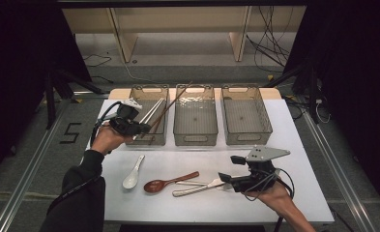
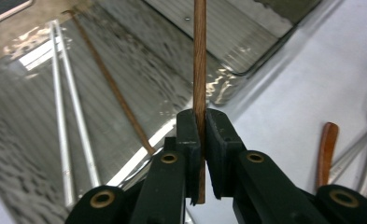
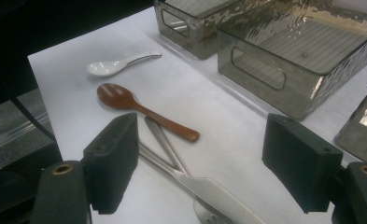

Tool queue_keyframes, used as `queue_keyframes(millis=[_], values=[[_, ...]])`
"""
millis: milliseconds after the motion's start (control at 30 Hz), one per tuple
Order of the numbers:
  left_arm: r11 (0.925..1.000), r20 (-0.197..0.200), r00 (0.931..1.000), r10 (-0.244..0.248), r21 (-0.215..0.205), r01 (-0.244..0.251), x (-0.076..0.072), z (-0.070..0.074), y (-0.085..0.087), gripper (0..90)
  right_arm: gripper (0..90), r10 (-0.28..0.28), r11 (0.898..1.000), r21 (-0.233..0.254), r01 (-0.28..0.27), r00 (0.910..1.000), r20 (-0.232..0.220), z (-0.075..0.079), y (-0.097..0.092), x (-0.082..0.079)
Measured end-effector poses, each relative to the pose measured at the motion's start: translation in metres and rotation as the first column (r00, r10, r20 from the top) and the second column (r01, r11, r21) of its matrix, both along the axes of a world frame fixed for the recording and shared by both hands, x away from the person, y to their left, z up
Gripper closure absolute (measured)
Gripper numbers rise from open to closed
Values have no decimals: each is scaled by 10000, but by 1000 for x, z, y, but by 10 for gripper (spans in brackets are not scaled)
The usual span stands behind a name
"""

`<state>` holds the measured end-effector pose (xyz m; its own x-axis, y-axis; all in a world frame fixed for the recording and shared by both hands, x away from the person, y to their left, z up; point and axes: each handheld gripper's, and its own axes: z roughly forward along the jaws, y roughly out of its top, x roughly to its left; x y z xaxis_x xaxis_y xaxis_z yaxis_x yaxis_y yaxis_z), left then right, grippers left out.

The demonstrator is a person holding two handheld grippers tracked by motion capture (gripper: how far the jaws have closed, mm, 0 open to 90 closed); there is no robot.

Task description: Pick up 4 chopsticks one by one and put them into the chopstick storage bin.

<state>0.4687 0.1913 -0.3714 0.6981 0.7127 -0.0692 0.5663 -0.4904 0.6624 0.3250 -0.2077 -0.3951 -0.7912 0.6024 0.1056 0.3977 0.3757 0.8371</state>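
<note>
My left gripper [image 1: 140, 127] is shut on a brown wooden chopstick [image 1: 174, 100], which slants up and to the right over the left bin [image 1: 149, 90]. In the left gripper view the chopstick [image 2: 200, 56] stands pinched between the jaws [image 2: 203, 140]. Below it in the bin lie another brown chopstick [image 2: 111, 88] and a pair of silver chopsticks [image 2: 64, 116]. My right gripper [image 1: 230, 169] stands open low over the table's front right. Its jaws [image 3: 200, 168] straddle a metal knife [image 3: 214, 193] without touching it.
Three clear grey bins stand in a row at the back: left, middle [image 1: 195, 137] and right [image 1: 248, 137]. On the white table [image 1: 299, 193] lie a white ceramic spoon [image 1: 133, 173], a brown wooden spoon [image 1: 168, 182] and metal cutlery [image 1: 197, 187].
</note>
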Motion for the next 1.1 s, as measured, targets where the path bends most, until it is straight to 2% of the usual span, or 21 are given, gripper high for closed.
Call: queue_keyframes(millis=[167, 300, 400, 567, 767, 1100], values=[[9986, 217, 9988, 428, -313, -421, 3, 3, 13, 840, 280, 6, 10000, -13, -6, 10000, 8, 0, 0, 0], [9943, 441, 9943, 966, -495, -944, 8, 5, 23, 839, 280, -9, 10000, -20, 9, 10000, 7, 0, 0, 0], [9930, 541, 9918, 1154, -331, -1137, 13, 6, 26, 839, 279, 3, 10000, -23, -3, 10000, -2, 0, 0, 0], [9862, 545, 9859, 1583, -569, -1552, 20, 4, 32, 839, 279, -2, 10000, -21, 2, 10000, 6, 0, 0, 0], [9783, 418, 9790, 1997, -647, -1968, 27, -5, 36, 839, 279, 2, 10000, -15, -2, 10000, 12, -1, 0, 1], [9720, 413, 9724, 2295, -621, -2268, 37, -13, 41, 839, 279, 25, 10000, -33, -25, 10000, -6, -1, 1, 1]])
